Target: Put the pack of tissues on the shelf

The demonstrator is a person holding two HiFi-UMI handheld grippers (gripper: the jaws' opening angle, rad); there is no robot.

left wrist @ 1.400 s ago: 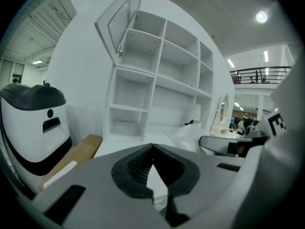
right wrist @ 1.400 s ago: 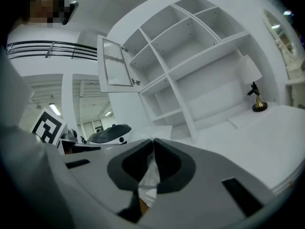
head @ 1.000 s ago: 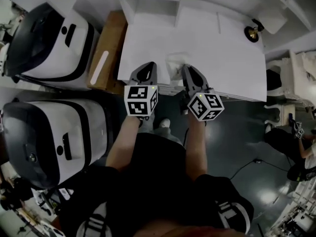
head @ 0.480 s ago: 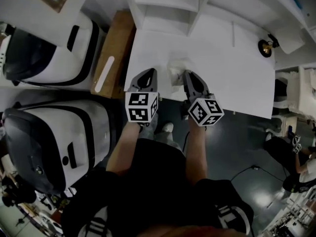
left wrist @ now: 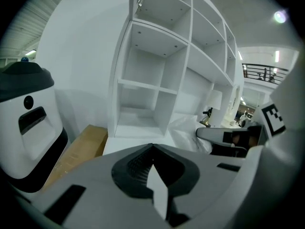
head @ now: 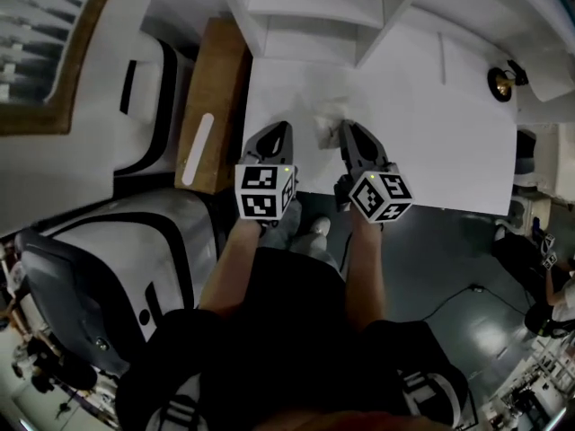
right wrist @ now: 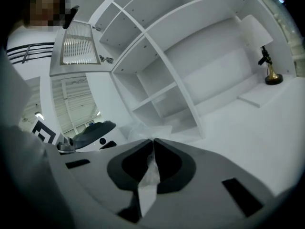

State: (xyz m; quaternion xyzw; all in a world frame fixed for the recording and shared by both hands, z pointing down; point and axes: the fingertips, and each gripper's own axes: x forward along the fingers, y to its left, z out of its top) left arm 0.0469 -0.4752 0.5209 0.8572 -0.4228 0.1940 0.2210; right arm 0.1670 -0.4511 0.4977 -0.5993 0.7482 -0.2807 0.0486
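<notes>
In the head view the pack of tissues point(head: 325, 115) sits just ahead of the right gripper point(head: 349, 133) and a little to the right of the left gripper point(head: 277, 133), over the white counter point(head: 431, 142). The shelf point(head: 296, 12) lies well beyond both sets of jaws, and whether the pack rests on the counter or hangs above it cannot be told from here. In the left gripper view the jaws are clenched tip to tip with nothing in them, and the pack shows off to their right, so this hand gives no support. If the pack drops, nothing is placed to catch it. In the right gripper view the jaws are pinched together on a thin fold of the pack's clear wrapper, with the bulk of the pack out past the tips. That is the weak point, I judge: the film could slide out of the pinch or tear under the pack's weight on the way forward. A pack hanging this loosely may also swing and catch on the lip or a divider of the open compartments ahead of the jaws, stopping half in or falling back onto the counter.
</notes>
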